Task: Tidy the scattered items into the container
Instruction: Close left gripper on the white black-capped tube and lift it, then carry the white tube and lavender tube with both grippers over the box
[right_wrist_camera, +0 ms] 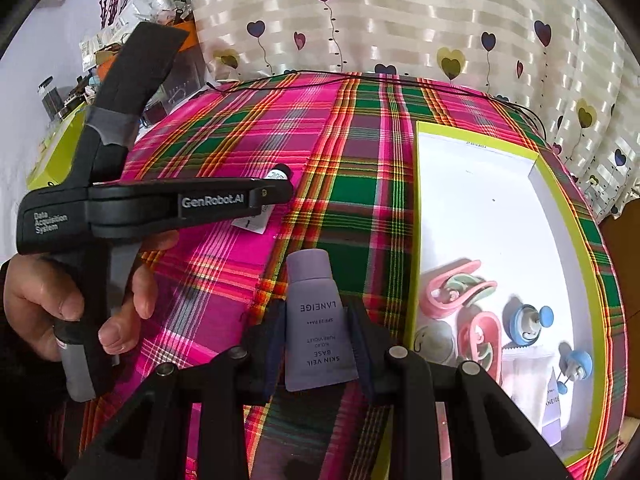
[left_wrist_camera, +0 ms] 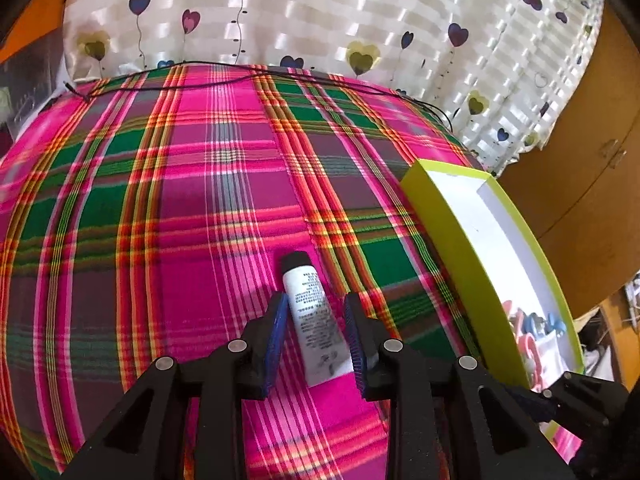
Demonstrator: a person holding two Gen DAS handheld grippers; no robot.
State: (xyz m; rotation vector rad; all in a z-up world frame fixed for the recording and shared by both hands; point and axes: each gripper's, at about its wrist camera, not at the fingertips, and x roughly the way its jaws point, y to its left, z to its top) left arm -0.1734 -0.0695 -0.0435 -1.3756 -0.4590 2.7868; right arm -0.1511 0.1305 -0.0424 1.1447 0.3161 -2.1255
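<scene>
While the lilac tube (right_wrist_camera: 318,322) is clamped in the right gripper (right_wrist_camera: 316,344) beside the green box (right_wrist_camera: 416,240), the white black-capped tube (left_wrist_camera: 310,316) is straddled untouched by the released left gripper (left_wrist_camera: 316,340); its print is unreadable.

A plaid cloth (left_wrist_camera: 160,200) lies before a heart-patterned curtain (left_wrist_camera: 320,20).

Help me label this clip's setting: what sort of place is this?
Probably a home room: a plaid tablecloth, a heart-print curtain behind it and a wooden cabinet beside it suggest a lived-in household, not a lab.
</scene>
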